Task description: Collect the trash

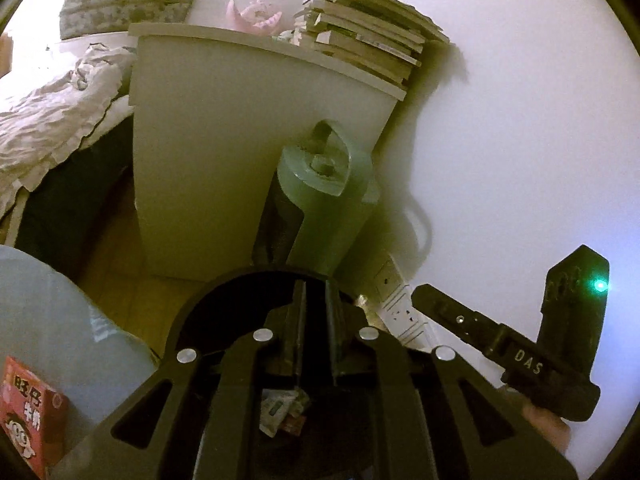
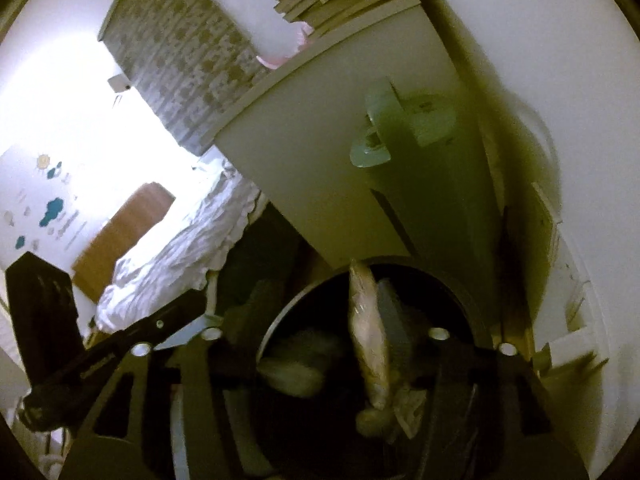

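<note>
In the left wrist view my left gripper (image 1: 316, 312) is shut on the far rim of a round black trash bin (image 1: 192, 300) beside a white nightstand. Crumpled wrappers (image 1: 282, 410) lie inside the bin below the fingers. My right gripper shows at the right of that view (image 1: 500, 344), next to the bin. In the right wrist view my right gripper (image 2: 370, 344) is shut on a long clear plastic wrapper (image 2: 370, 344) held over the same bin's (image 2: 476, 312) opening. More pale trash (image 2: 296, 368) lies inside.
A white nightstand (image 1: 240, 152) stands behind the bin with stacked books (image 1: 368, 36) on top. A green roll (image 1: 320, 200) leans against it. A power strip (image 1: 400, 308) lies by the wall. A red milk carton (image 1: 28, 412) sits lower left. A bed with rumpled sheets (image 1: 52, 112) is at left.
</note>
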The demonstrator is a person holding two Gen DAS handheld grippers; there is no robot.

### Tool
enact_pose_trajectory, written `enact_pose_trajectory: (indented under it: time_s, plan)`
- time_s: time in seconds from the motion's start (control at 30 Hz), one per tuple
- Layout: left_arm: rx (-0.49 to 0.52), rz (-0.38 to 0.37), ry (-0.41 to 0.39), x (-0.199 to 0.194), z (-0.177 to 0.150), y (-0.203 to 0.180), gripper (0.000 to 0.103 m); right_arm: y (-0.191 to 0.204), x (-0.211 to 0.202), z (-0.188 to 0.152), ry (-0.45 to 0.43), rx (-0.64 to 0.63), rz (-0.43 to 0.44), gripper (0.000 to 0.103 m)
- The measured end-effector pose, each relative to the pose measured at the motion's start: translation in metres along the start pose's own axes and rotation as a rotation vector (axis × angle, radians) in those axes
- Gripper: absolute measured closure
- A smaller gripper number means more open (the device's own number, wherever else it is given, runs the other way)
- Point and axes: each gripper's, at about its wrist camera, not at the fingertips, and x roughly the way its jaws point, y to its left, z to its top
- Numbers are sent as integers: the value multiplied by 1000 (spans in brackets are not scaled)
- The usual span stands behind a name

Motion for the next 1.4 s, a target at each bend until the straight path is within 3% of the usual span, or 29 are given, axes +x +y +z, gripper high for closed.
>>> enact_pose_trajectory:
  time_s: [0.33, 0.4, 0.43, 0.47, 0.67, 0.8, 0.9, 1.0, 1.07, 1.23, 1.4]
  plan:
    - [-12, 43, -40, -61, -15, 15, 88, 16, -10, -13, 20, -14, 24, 41]
    - [-22, 80, -58, -82, -21, 25, 63, 31, -10, -19, 36, -43, 39, 41]
    - [-26, 109, -76, -96, -26, 31, 43, 39, -9, -22, 46, -58, 49, 41]
    - [-25, 147, -105, -114, -32, 39, 37, 46, -8, -25, 55, -71, 57, 41]
    - [-55, 341, -123, -189, -61, 99, 37, 109, 6, -48, 141, -186, 126, 35]
    - [-148, 474, -86, -241, -82, 170, 37, 166, 23, -71, 242, -321, 196, 31]
    - [-215, 522, -18, -267, -94, 226, 38, 212, 37, -89, 328, -430, 251, 31]
    - [-224, 525, 63, -275, -101, 268, 40, 259, 52, -108, 401, -566, 274, 26]
    - [-236, 480, 119, -270, -103, 291, 45, 290, 64, -120, 444, -651, 296, 25]
    - [-271, 425, 191, -256, -111, 329, 46, 354, 107, -147, 540, -860, 283, 22]
    - [-259, 371, 218, -246, -114, 332, 69, 376, 157, -173, 631, -1027, 229, 22]
